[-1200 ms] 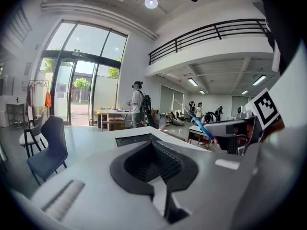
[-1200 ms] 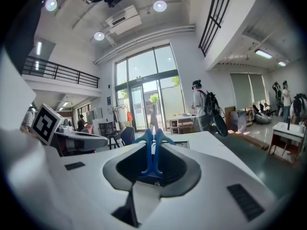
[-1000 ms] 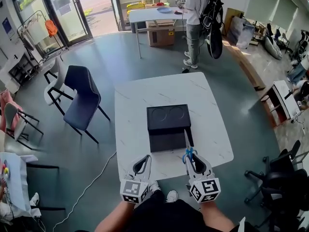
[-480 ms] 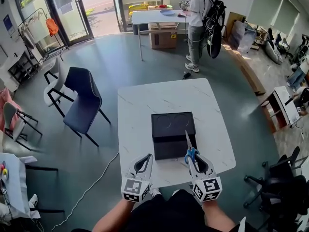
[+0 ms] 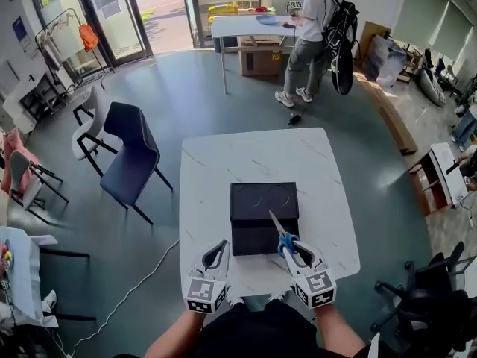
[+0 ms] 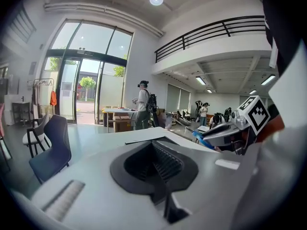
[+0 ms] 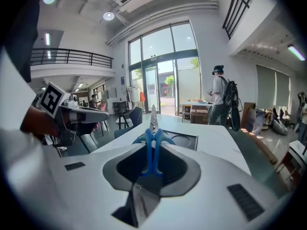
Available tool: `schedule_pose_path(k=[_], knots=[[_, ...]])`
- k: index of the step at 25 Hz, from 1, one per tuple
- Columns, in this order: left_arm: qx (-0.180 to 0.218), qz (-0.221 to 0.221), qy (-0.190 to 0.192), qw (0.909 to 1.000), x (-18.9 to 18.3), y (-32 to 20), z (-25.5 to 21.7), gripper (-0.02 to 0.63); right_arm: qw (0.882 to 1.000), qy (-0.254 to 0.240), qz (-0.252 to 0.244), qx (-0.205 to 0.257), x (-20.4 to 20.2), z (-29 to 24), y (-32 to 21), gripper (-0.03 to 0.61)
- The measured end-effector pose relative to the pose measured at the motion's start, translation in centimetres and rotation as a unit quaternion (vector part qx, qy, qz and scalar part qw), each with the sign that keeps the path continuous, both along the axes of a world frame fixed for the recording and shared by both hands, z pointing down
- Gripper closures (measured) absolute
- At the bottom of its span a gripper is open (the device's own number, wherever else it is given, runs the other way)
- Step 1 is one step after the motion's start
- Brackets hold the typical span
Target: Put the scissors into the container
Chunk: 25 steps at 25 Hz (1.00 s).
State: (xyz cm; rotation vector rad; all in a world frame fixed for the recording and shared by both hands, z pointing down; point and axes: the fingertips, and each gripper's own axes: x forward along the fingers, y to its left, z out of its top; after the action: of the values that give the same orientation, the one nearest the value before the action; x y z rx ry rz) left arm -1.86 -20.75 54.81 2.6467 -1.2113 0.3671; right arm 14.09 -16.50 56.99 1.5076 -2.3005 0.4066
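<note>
Blue-handled scissors are pinched between the pads of the right claw, which is clenched on the handles. The closed blades point away from the person and slightly left. In the head view the blade tip lies over the near right part of the black container; the scissors are held in the air, not set down inside it. The left claw hangs level with the right one at the near edge of the white marbled tabletop, its jaws drawn together on nothing. The container stands near the middle of the tabletop. Farther off, a dark blue chair stands to the left on the grey floor. At the far end of the room a person with a backpack stands beside a second table, with a cardboard box beneath it.
</note>
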Motion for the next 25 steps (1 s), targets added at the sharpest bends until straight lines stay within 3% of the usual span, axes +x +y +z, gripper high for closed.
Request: schedule_pose_path(k=[9,15,20,25], knots=[[-0.005,-0.043,-0.008,0.9990,0.8,-0.6,0.7,0.604,0.992,0.054,-0.099,-0.051,0.0,3.8,-1.1,0.488],[-0.015,-0.062,-0.009,0.9979,0.8,-0.6,1.5,0.603,0.971,0.128,-0.183,-0.081,-0.5,7.0,-1.9,0.488],[-0.023,-0.070,-0.010,0.9972,0.8,-0.2,2.0,0.603,0.963,0.141,-0.202,-0.106,-0.9,8.3,-2.9,0.488],[-0.023,-0.074,-0.011,0.9969,0.8,-0.1,2.1,0.604,0.947,0.176,-0.241,-0.120,-1.3,9.8,-3.6,0.488]])
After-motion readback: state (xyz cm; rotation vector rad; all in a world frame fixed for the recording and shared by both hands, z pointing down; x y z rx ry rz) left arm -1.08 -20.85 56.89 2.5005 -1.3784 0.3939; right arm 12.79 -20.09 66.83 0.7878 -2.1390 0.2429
